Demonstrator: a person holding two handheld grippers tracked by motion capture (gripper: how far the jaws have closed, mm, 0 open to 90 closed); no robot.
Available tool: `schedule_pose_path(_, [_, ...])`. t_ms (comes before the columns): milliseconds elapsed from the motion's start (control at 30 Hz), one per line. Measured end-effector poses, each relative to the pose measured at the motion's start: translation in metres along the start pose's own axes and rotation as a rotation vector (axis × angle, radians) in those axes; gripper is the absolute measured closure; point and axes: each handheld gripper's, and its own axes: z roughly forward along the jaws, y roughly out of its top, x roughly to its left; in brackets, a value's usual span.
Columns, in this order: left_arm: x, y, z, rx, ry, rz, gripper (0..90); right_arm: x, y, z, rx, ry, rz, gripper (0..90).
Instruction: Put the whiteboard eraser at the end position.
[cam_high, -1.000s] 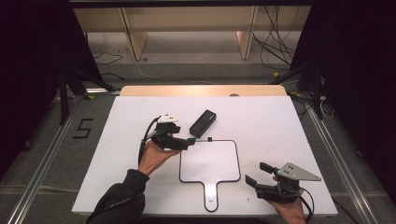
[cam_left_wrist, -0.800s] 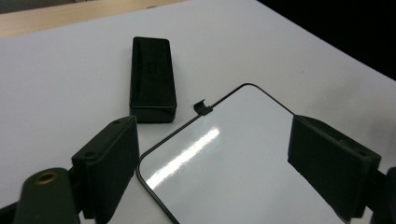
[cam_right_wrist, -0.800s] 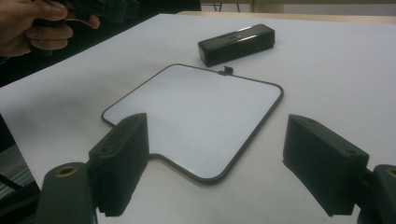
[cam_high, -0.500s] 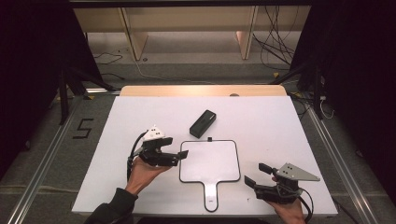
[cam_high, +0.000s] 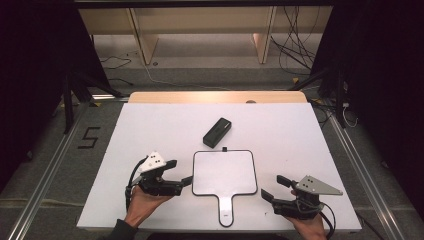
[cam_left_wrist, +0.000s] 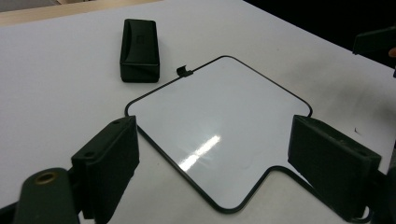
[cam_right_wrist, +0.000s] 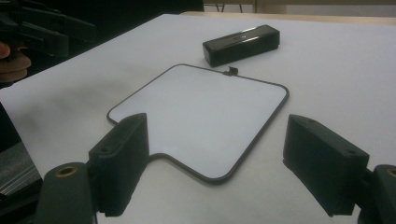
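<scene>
Between the spread jaws of the left gripper (cam_high: 186, 181) we see the whiteboard (cam_high: 224, 172) edge. The right gripper (cam_high: 274, 187) (also spread, empty) faces its corner. We judge a grasp comes next: close on the rim.

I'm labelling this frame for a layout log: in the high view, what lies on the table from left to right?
left gripper → black eraser block → small whiteboard with a handle → right gripper. The block and the board overlap sideways; the order follows their middles.
</scene>
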Motion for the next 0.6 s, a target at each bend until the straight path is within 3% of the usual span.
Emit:
schedule_pose_path(167, [0.0040, -0.0051, -0.0010, 0.008, 0.001, -0.020, 15.8, -0.0012, -0.0003, -0.0003, 0.001, 0.000, 0.002, 23.4])
schedule_pose_path(600, [0.0035, -0.0057, 0.0002, 0.013, 0.007, -0.008, 15.8, -0.0010, -0.0003, -0.0003, 0.000, -0.002, 0.001, 23.3])
